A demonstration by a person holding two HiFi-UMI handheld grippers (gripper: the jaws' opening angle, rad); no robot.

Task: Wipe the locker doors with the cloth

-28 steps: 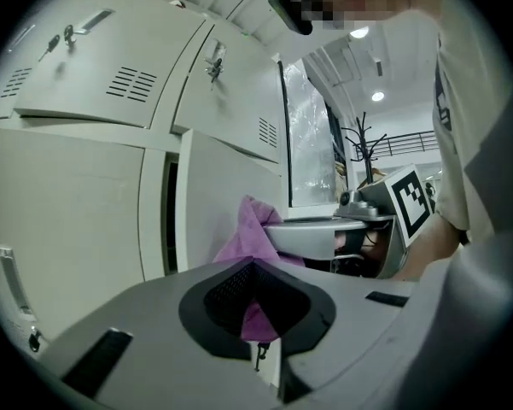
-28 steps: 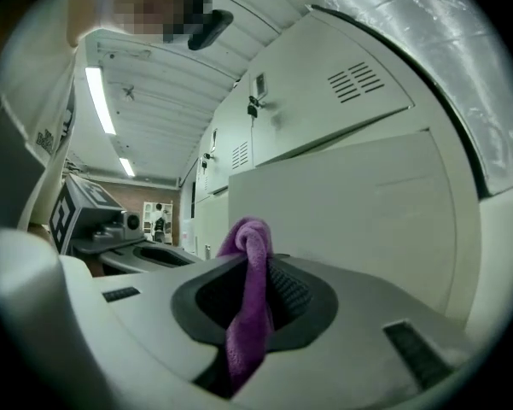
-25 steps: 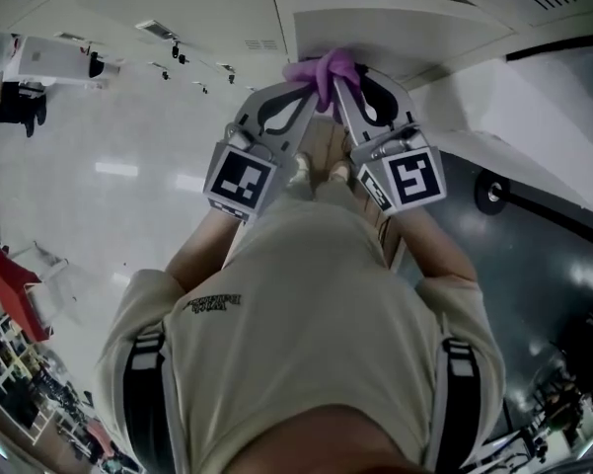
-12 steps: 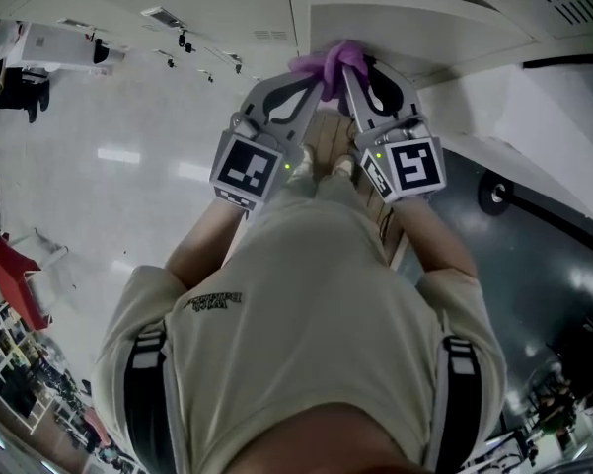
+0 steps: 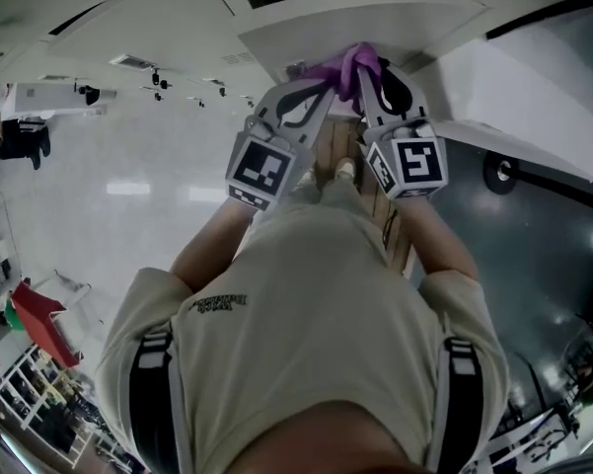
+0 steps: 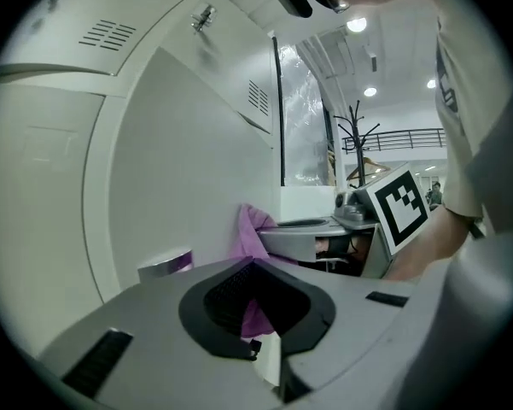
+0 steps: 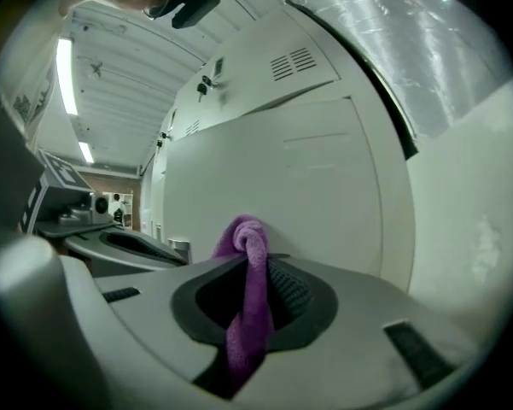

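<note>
White locker door (image 5: 375, 23) above a glossy pale floor (image 5: 109, 186). The purple cloth (image 5: 355, 65) is bunched against the door face. Right gripper (image 7: 254, 261) jaws are pinched together on the cloth, which trails back between them. Left gripper (image 6: 247, 265) jaws are likewise closed, catching the cloth's other edge at the tips.

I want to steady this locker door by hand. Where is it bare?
The door is bare right of the cloth, out to its edge, and above the cloth. Left of it is crowded: the left tongs and right tongs both pinch the cloth side by side.
</note>
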